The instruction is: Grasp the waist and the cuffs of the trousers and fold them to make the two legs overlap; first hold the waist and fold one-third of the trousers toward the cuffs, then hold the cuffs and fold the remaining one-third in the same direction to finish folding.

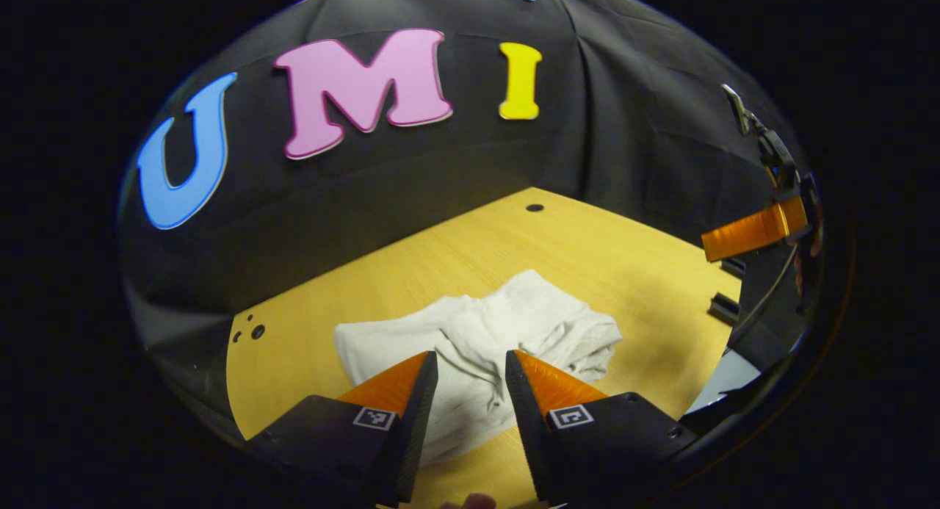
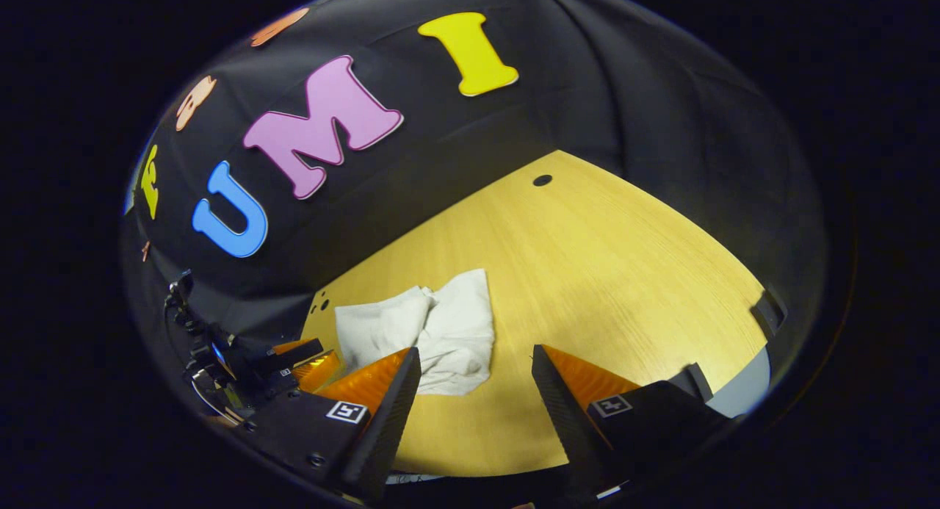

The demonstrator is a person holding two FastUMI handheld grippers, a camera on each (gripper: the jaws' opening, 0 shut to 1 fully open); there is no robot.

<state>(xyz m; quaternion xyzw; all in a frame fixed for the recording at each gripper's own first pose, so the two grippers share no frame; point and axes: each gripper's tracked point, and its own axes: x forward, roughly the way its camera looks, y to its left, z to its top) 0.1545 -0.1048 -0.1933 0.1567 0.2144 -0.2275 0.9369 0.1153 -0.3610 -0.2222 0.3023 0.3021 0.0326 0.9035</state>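
White trousers lie crumpled in a loose heap on the yellow wooden table. My left gripper hovers above their near side, open, with nothing between its fingers. The right gripper shows at the far right of the left gripper view, off the cloth. In the right gripper view the trousers lie ahead and to the left. My right gripper is open over bare table just right of the cloth's near edge. The left gripper shows at the lower left there.
The booth's black cloth wall rises behind the table. A small dark hole marks the tabletop's far part, and several small holes sit near its left corner. Dark brackets stand at the table's right edge. A fingertip shows at the bottom.
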